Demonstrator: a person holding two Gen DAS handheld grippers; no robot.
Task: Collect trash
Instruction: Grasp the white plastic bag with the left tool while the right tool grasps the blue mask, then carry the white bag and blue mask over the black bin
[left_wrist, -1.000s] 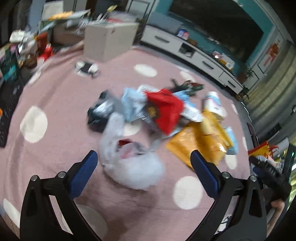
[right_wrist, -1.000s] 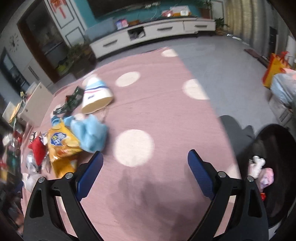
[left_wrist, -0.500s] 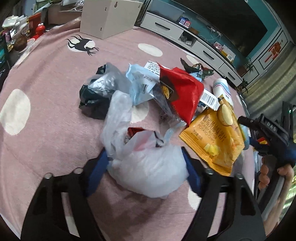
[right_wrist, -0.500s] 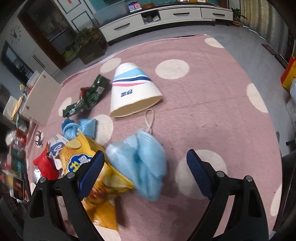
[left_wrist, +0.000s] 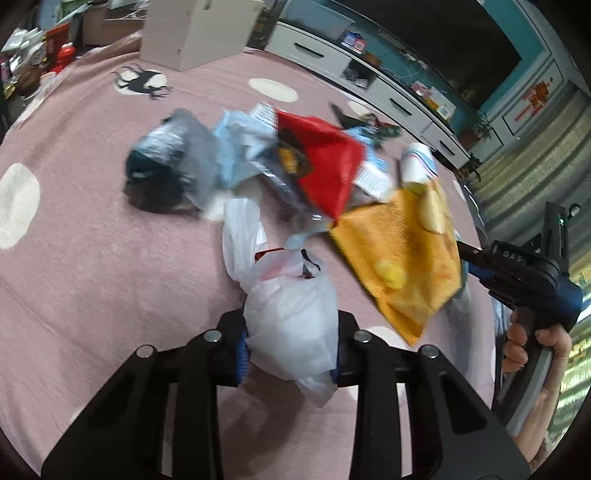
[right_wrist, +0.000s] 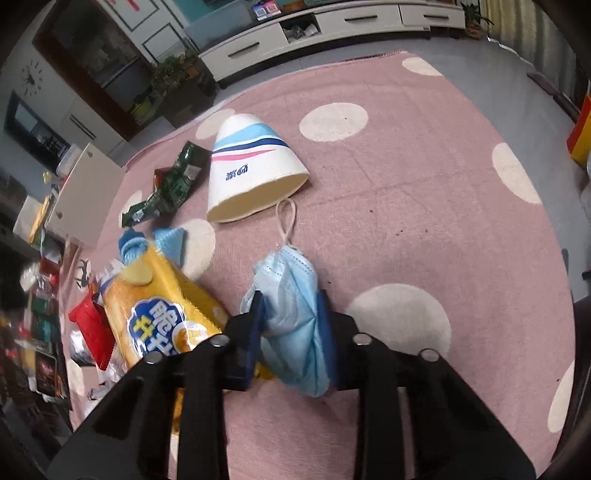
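Left hand-held gripper (left_wrist: 290, 350), jaws just closing, pinches white plastic bag (left_wrist: 291, 317) beside yellow chip bag (left_wrist: 402, 254) on pink rug (left_wrist: 92, 266). Right hand-held gripper (right_wrist: 291, 332), jaws just closing, clamps blue face mask (right_wrist: 291, 314), right of chip bag.

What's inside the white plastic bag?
Through the white plastic bag's open mouth, something red and white with black edges shows; the rest of its contents are hidden by the plastic.

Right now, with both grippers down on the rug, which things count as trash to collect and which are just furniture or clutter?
Trash:
- white plastic bag, pinched in left gripper
- blue face mask, pinched in right gripper
- orange chip bag
- red wrapper
- paper cup
- green wrapper

Not trash:
- dotted pink rug
- white box
- TV cabinet
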